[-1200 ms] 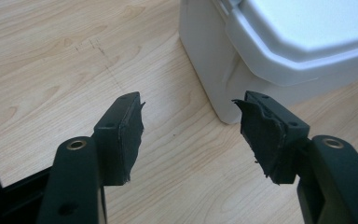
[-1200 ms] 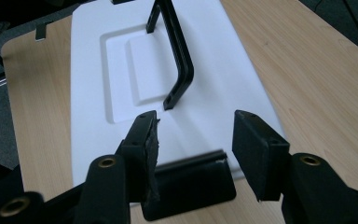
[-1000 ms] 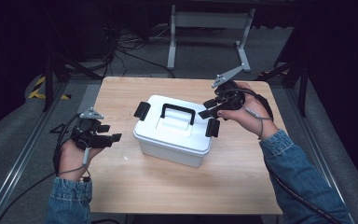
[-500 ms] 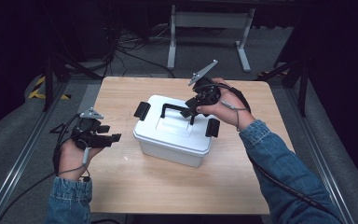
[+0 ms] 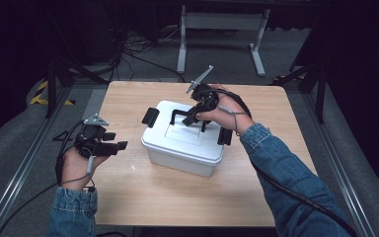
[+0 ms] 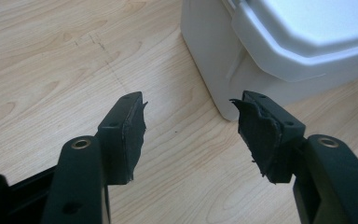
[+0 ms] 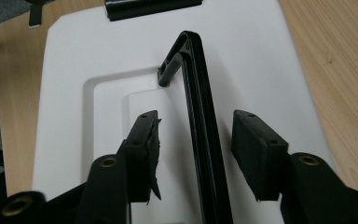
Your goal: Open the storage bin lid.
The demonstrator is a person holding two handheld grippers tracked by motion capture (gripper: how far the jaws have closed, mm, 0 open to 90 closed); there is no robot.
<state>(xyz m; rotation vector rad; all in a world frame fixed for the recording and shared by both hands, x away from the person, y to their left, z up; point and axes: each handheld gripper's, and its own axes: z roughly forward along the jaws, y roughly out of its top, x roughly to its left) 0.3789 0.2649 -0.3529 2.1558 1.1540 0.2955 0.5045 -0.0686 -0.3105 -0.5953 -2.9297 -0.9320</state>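
A white lidded box (image 5: 182, 148) stands mid-table with its black carry handle (image 5: 177, 112) raised. My right gripper (image 5: 197, 116) hangs over the lid (image 7: 242, 46) and points down. In the right gripper view, the handle (image 7: 198, 93) runs between the two pads, with a gap on each side. The right gripper (image 7: 196, 116) is open; its jaws have just been closing around the handle. My left gripper (image 5: 121, 144) is held near the table's left edge, open and aimed at the box's side wall (image 6: 279, 42). Nothing lies between the left gripper (image 6: 191, 126) jaws.
Black latches stick out at the box's left end (image 5: 149, 117) and right end (image 5: 224, 136). Bare wooden table (image 5: 143, 197) surrounds the box. A metal stand (image 5: 217, 24) and floor cables (image 5: 128, 44) lie beyond the far edge.
My right gripper moved left and down from the box's right end to over the lid, and its jaws now straddle the handle. The left gripper stayed put.
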